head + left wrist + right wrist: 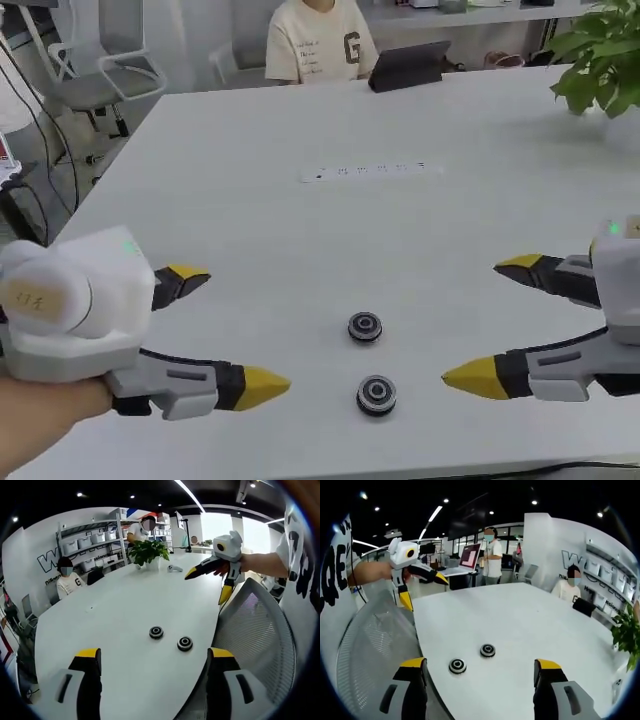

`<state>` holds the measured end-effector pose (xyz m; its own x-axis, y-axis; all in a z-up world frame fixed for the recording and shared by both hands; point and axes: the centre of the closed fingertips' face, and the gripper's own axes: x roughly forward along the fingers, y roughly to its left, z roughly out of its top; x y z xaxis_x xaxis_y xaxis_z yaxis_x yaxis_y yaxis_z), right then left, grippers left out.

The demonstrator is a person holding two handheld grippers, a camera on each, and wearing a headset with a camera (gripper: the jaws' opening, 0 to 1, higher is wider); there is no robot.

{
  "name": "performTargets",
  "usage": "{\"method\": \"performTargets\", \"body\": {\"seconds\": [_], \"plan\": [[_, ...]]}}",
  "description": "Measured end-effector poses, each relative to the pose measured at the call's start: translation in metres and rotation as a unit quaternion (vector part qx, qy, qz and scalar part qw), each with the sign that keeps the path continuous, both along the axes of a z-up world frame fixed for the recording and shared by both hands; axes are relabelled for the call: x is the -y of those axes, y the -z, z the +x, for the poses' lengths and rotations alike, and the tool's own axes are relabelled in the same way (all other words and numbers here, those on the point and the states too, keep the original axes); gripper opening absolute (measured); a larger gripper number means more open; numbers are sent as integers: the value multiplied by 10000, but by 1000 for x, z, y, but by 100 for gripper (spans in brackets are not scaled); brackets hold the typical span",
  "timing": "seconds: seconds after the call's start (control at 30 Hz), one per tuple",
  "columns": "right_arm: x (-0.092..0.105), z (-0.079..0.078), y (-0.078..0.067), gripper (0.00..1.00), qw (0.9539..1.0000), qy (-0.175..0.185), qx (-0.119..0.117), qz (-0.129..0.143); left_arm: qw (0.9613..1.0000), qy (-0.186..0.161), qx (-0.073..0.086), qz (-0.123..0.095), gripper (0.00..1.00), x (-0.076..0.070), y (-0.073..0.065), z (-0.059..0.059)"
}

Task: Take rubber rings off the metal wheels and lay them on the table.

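The far wheel (pixel 365 327) and near wheel (pixel 376 394) are lying on the table (pixel 300 230) between the left gripper (pixel 245 328) and right gripper (pixel 472 321) — both are gaping wide, holding nothing.

You are in an open-plan office with a touch of lab about it. Big white meeting table (pixel 300 230), a power strip (pixel 370 170) along its middle, a potted plant (pixel 600 60) on it. Swivel chair (pixel 100 60) past the far corner. A person (pixel 318 40) sits across from you behind a dark laptop or tablet (pixel 408 65). Against one wall, metal shelves (pixel 90 542) loaded with storage bins, with large wall lettering (pixel 50 560) beside them. Strip lights (pixel 435 513) and recessed spots overhead. A monitor (pixel 470 556) stands on a desk further off.
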<state>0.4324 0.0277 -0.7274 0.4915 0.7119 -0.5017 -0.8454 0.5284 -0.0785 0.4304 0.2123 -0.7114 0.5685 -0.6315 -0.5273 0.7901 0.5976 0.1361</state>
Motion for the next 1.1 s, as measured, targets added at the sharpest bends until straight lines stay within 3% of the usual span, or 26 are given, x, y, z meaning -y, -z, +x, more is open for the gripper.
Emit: {"method": "performTargets", "body": {"seconds": [0.33,1.1], "plan": [[-6,4,9,85,9998,-187,-4,-36,9998,185,19,68,81,9,6,7],[-15,13,47,73,9970,-696,-196,-284,9975,604,-292,223,73,30,37,19]]}}
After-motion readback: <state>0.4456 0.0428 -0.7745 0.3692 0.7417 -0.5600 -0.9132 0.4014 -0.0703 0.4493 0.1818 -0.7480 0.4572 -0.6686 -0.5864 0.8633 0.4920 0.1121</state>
